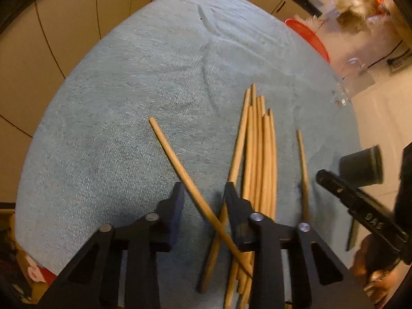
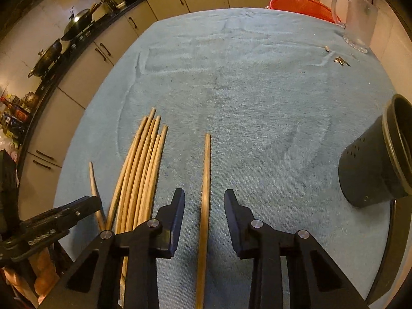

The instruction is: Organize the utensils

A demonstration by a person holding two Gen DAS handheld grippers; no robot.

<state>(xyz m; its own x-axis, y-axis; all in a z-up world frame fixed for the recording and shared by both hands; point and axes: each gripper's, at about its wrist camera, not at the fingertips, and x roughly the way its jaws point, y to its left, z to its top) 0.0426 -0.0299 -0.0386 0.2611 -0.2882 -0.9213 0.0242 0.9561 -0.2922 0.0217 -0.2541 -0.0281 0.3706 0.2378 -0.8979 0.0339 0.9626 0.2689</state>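
Both views are fisheye, edges bent, some motion blur on the sticks.

Left claw (image 1: 204, 198): jaws part-way apart, not pressed on anything. One wooden chopstick (image 1: 180, 164) crosses the gap diagonally, upper left to lower right; its lower tip disappears under the claw's right finger. Contact with the pads cannot be confirmed; the stick appears to lie on the cloth or lean over the pile.

Chopstick pile (image 1: 257, 154): round, pale wood, tapered, roughly parallel, lying just right of the left claw. Their near ends are hidden beneath the claw body. A lone stick (image 1: 302, 164) lies apart to the right, lower end blurred.

Right claw (image 2: 204, 200): jaws apart, a single chopstick (image 2: 206, 180) lying lengthwise between them, clear gaps on both sides, not pinched. Its near end runs off the bottom edge.

Bench (image 2: 257, 103): covered in blue-grey terry cloth, creased.

Dark perforated holder (image 2: 370, 170): cylindrical, matte, standing at the right of the bench, partly cut by the lens edge.

Far side: red basket (image 2: 303, 6), clear glass jug (image 2: 358, 20), both partly cropped. Small metal bits near the jug are too small to identify.
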